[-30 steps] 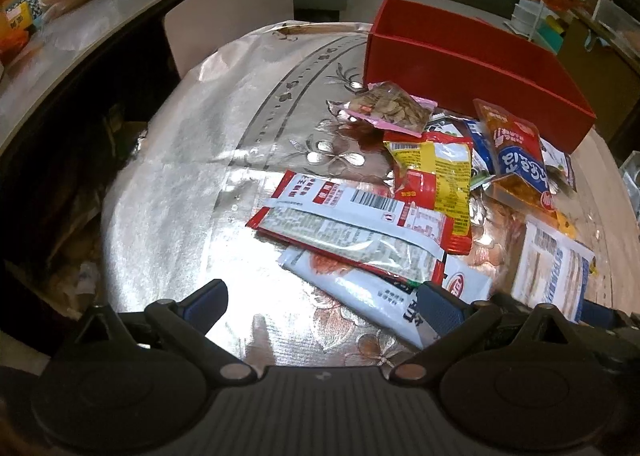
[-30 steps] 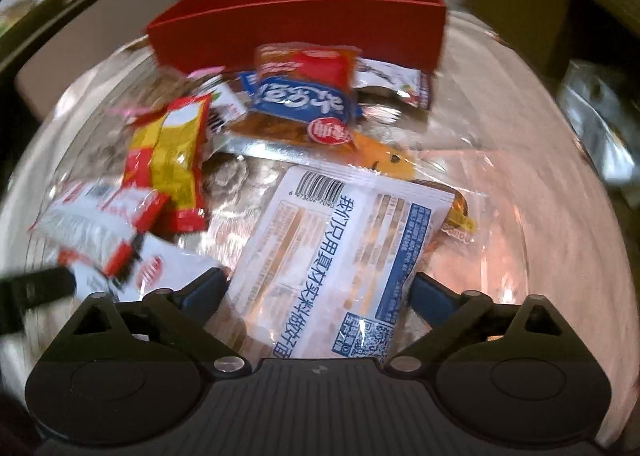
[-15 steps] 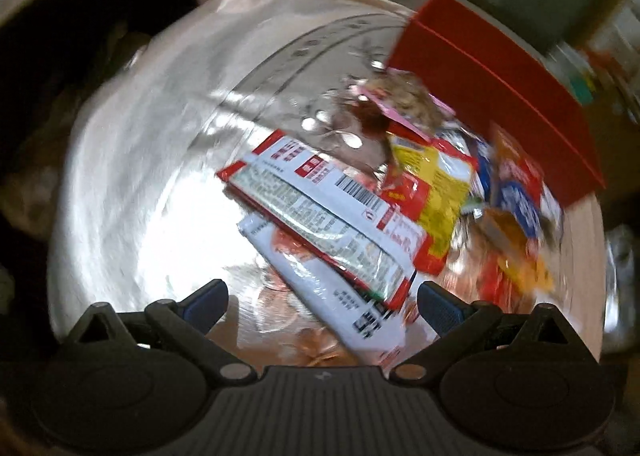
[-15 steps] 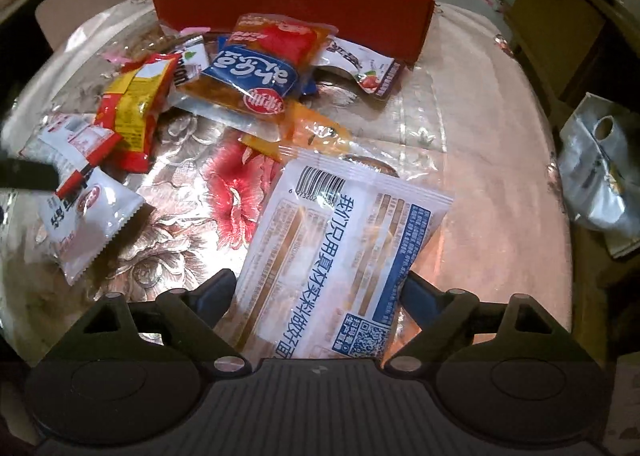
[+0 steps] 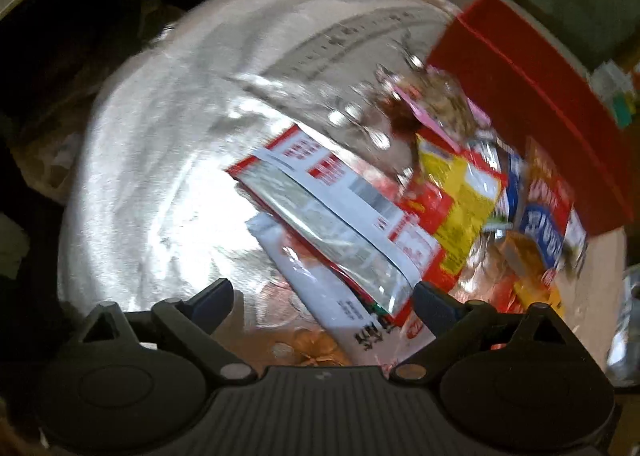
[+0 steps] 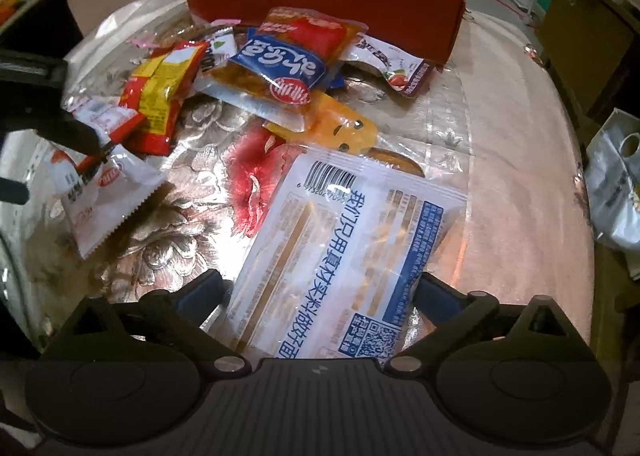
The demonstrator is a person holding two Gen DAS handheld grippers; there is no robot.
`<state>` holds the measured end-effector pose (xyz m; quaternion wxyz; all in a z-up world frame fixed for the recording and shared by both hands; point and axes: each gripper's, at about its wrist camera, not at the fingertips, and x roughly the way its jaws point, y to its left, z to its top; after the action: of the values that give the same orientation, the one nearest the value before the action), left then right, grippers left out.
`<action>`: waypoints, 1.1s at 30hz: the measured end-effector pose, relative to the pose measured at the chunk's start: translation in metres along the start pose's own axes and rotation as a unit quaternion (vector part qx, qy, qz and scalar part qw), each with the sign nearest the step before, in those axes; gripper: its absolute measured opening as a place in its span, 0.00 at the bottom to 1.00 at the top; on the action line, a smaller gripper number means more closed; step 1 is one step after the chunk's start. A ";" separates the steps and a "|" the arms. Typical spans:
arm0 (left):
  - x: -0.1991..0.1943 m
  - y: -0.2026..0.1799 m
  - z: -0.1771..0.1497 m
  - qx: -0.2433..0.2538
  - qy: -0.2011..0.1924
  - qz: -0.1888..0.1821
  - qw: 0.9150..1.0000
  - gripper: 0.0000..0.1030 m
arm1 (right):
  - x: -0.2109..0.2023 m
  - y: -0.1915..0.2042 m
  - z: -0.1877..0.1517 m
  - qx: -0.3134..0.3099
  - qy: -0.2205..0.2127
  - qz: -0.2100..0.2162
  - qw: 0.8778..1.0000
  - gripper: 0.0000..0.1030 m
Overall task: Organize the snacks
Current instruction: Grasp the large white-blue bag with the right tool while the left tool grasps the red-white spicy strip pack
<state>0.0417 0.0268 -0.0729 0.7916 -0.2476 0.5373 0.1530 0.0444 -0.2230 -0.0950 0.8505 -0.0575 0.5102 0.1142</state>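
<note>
Lying loose mid-frame, every snack packet [image 6: 280, 68] waits outside the empty red box [image 6: 320, 4] at top, while the left gripper [image 5: 322, 298] narrows and the right gripper [image 6: 320, 290] widens, neither holding anything.

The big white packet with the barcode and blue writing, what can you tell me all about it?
The white packet is a flat, shiny plastic pouch with a barcode at its far end, a column of blue characters down the middle, a blue panel and a QR code near the camera. Something tan shows through it. It lies tilted on the flowered tablecloth, its far edge over a clear packet with something brown inside. It sits between the right gripper's opening jaws, which do not press it.
</note>
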 end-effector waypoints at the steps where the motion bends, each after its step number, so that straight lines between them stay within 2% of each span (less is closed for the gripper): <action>1: -0.002 0.004 0.003 -0.007 -0.002 -0.005 1.000 0.90 | 0.000 -0.001 0.001 -0.002 -0.001 -0.001 1.000 0.93; 5: -0.004 0.003 0.013 0.004 -0.018 -0.002 1.000 0.90 | -0.004 -0.008 0.004 0.014 -0.005 0.014 1.000 0.88; 7: -0.001 0.001 0.019 -0.009 -0.019 -0.002 1.000 0.90 | -0.004 -0.007 0.005 0.018 -0.006 0.014 1.000 0.87; 11: 0.010 -0.002 0.033 -0.026 -0.003 -0.026 0.999 0.89 | -0.002 -0.001 0.006 0.009 -0.003 0.013 1.000 0.87; 12: 0.013 -0.006 0.037 -0.013 -0.001 -0.031 0.999 0.89 | -0.001 0.000 0.006 0.008 -0.002 0.012 1.000 0.87; 14: 0.016 -0.017 0.043 0.054 -0.004 -0.020 0.998 0.85 | 0.000 -0.001 0.008 0.012 0.000 0.016 1.000 0.88; 16: 0.018 -0.025 0.049 0.121 -0.005 -0.020 0.992 0.84 | 0.000 -0.001 0.008 0.013 0.001 0.017 1.000 0.88; 17: 0.018 -0.028 0.052 0.162 0.001 -0.030 0.986 0.83 | 0.000 -0.001 0.008 0.012 0.001 0.018 1.000 0.88; 19: 0.011 -0.032 0.059 0.239 -0.018 -0.048 0.970 0.82 | 0.000 -0.003 0.008 0.013 0.001 0.022 1.000 0.88; 22: 0.000 -0.039 0.067 0.359 -0.005 -0.070 0.931 0.82 | 0.001 -0.003 0.008 0.011 0.001 0.026 1.000 0.90; 23: -0.003 -0.040 0.067 0.376 -0.002 -0.064 0.924 0.84 | 0.001 -0.003 0.008 0.011 0.002 0.026 1.000 0.90; 24: -0.003 -0.037 0.068 0.365 -0.003 -0.052 0.930 0.84 | 0.001 -0.003 0.008 0.011 0.002 0.025 1.000 0.91; 25: -0.002 -0.032 0.068 0.327 0.003 -0.039 0.944 0.84 | 0.002 -0.002 0.009 0.012 0.003 0.025 1.000 0.92; 26: 0.002 -0.023 0.069 0.273 0.014 -0.044 0.961 0.82 | 0.003 -0.002 0.010 0.014 0.004 0.025 1.000 0.92; 28: 0.004 -0.008 0.067 0.181 0.021 -0.091 0.979 0.82 | 0.003 -0.002 0.013 0.021 0.008 0.026 0.999 0.93; 30: 0.007 0.003 0.060 0.083 0.037 -0.097 0.991 0.82 | 0.004 -0.001 0.015 0.026 0.009 0.026 0.999 0.93; 32: 0.010 0.005 0.048 0.012 0.048 -0.098 0.994 0.82 | 0.004 0.000 0.014 0.022 0.010 0.024 0.999 0.93; 33: 0.011 0.001 0.044 -0.002 0.045 -0.094 0.995 0.82 | 0.004 0.001 0.013 0.019 0.010 0.023 1.000 0.92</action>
<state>0.0795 0.0521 -0.0705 0.7772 -0.3049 0.5463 0.0678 0.0575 -0.2188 -0.0923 0.8434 -0.0310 0.5221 0.1232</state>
